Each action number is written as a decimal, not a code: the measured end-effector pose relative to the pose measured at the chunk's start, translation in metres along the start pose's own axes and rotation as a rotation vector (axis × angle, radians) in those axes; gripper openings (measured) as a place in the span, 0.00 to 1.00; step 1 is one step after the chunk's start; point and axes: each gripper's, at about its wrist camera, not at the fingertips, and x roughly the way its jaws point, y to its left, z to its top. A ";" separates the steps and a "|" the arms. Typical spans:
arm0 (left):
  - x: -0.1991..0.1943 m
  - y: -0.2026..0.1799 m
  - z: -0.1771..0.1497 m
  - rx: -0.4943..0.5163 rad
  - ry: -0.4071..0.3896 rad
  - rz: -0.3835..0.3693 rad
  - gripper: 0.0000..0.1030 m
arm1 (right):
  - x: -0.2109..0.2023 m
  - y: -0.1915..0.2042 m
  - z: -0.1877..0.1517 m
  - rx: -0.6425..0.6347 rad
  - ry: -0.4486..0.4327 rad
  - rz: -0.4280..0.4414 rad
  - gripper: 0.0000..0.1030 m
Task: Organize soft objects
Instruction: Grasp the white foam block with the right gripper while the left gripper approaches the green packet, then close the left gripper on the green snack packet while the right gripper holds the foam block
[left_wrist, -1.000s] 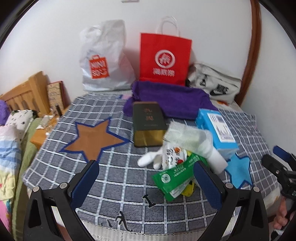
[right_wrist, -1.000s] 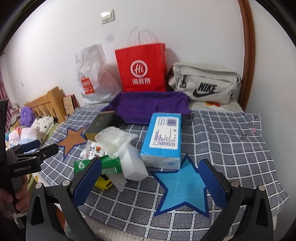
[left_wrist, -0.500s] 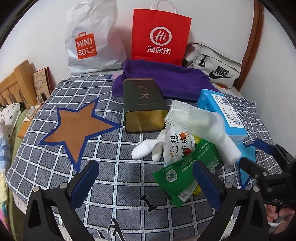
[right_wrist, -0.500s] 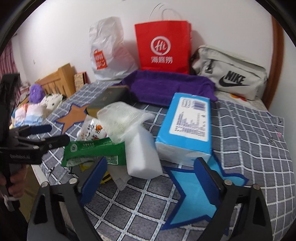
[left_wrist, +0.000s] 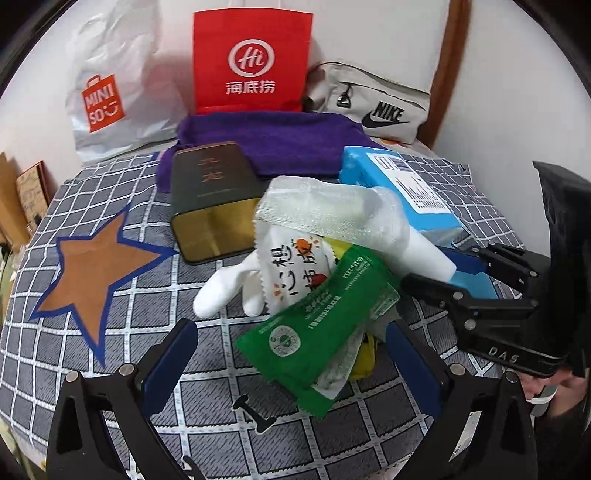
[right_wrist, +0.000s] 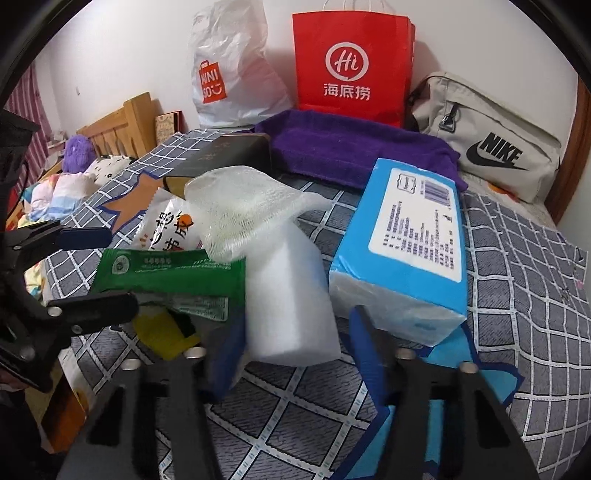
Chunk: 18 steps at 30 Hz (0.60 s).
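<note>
Currently I judge the task barely begun: nothing is sorted, and every soft item lies in one heap on the checked cover (right_wrist: 524, 295). I take the white foam block (right_wrist: 291, 295) as my landmark.

1. Nearest, the right gripper (right_wrist: 295, 354) straddles the front end of the block. Its jaws are closing; the block is between them, the left pad is at its side, and a gap shows at the right pad, so I read no grip yet.
2. The left gripper (left_wrist: 288, 354) stands wide open, holding nothing, its fingers either side of the green sachet (left_wrist: 317, 332), which lies left of the block.
3. Left of the block, beyond the sachet, lie a white snack packet (left_wrist: 291, 266) and a white glove (left_wrist: 225, 288).
4. On top of the block's far end rests the mesh foam sleeve (right_wrist: 243, 206).
5. Just right of the block lies the blue tissue pack (right_wrist: 406, 251).
6. Beyond the block, the dark tin (left_wrist: 210, 192), then the purple towel (right_wrist: 354, 147).
7. Farthest, the bags against the wall.

Remaining: grip the block, lift it clear, then separate all the rest. I cannot tell where they belong.
</note>
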 end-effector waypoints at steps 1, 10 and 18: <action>0.002 -0.001 0.000 0.009 -0.001 0.003 1.00 | -0.002 -0.001 -0.001 0.003 -0.006 0.013 0.39; 0.008 -0.007 -0.002 0.067 -0.005 0.058 0.95 | -0.018 -0.009 -0.007 0.017 -0.025 0.045 0.38; -0.002 -0.005 -0.005 0.061 -0.017 0.030 0.65 | -0.041 -0.031 -0.024 0.060 -0.011 0.005 0.37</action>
